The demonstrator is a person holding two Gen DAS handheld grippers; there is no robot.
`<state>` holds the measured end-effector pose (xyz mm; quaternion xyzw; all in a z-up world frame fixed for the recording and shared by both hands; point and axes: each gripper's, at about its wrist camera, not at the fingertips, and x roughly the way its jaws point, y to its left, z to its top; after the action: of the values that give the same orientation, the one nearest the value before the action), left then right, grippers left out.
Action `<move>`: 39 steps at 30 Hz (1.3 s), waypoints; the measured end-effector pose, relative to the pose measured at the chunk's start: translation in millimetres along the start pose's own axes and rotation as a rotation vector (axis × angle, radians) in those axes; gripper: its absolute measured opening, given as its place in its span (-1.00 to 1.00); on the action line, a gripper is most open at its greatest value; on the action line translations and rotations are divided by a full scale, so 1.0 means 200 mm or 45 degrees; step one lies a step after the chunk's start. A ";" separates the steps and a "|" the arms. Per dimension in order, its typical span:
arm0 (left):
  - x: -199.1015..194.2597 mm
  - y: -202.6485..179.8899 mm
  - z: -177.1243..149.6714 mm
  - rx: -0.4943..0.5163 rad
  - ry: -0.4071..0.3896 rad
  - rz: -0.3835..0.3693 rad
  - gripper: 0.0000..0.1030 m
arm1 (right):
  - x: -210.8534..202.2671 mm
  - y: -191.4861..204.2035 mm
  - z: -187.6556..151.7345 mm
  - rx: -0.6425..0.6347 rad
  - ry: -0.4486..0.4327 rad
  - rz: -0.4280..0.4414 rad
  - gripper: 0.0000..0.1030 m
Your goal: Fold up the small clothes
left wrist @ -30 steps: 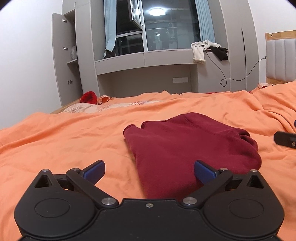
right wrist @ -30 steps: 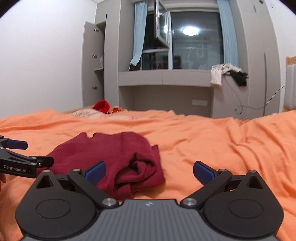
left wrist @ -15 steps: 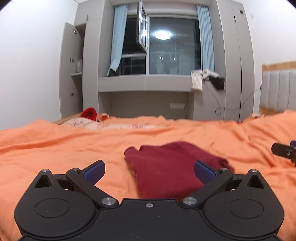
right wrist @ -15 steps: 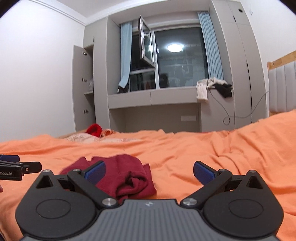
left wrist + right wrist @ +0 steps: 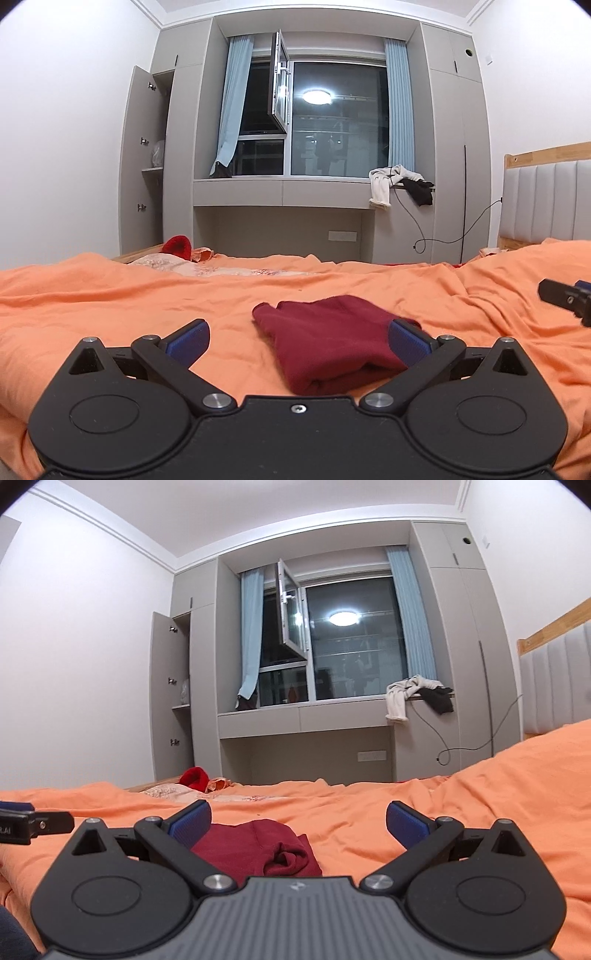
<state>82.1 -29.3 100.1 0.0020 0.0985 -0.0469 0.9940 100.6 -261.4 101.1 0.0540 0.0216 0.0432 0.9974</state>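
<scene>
A folded dark red garment [image 5: 328, 339] lies on the orange bedspread [image 5: 92, 306]. In the left wrist view my left gripper [image 5: 297, 338] stands open just short of it, nothing between its blue pads. From the right wrist view the same red garment [image 5: 258, 849] lies low between the fingers and slightly left, with a bunched fold on its right end. My right gripper [image 5: 298, 818] is open and holds nothing. Each gripper shows at the edge of the other's view: the right gripper [image 5: 569, 299] at far right, the left gripper [image 5: 26, 823] at far left.
A bright red item [image 5: 179, 246] and pale patterned cloth [image 5: 207, 267] lie at the bed's far edge. Beyond are a grey window bench with white and black clothes [image 5: 399, 184], an open cabinet door [image 5: 142, 158], and a padded headboard [image 5: 546, 199] at right.
Both grippers have tilted upward and drawn back, so the garment sits lower and smaller in each view and more wall and ceiling shows. Both stay open.
</scene>
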 end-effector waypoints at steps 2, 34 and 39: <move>-0.02 0.00 -0.04 0.014 0.013 0.008 0.99 | -0.04 0.00 -0.02 0.018 0.009 -0.011 1.00; -0.08 0.08 -0.35 -0.004 0.175 0.041 0.99 | -0.18 0.16 -0.27 -0.050 0.188 -0.056 1.00; -0.07 0.08 -0.35 -0.010 0.180 0.044 0.99 | -0.19 0.15 -0.27 -0.040 0.193 -0.061 1.00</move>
<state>56.1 -12.1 34.6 0.0030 0.1684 -0.0291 0.9853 58.3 -229.1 52.8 0.0342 0.0977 0.0236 0.9944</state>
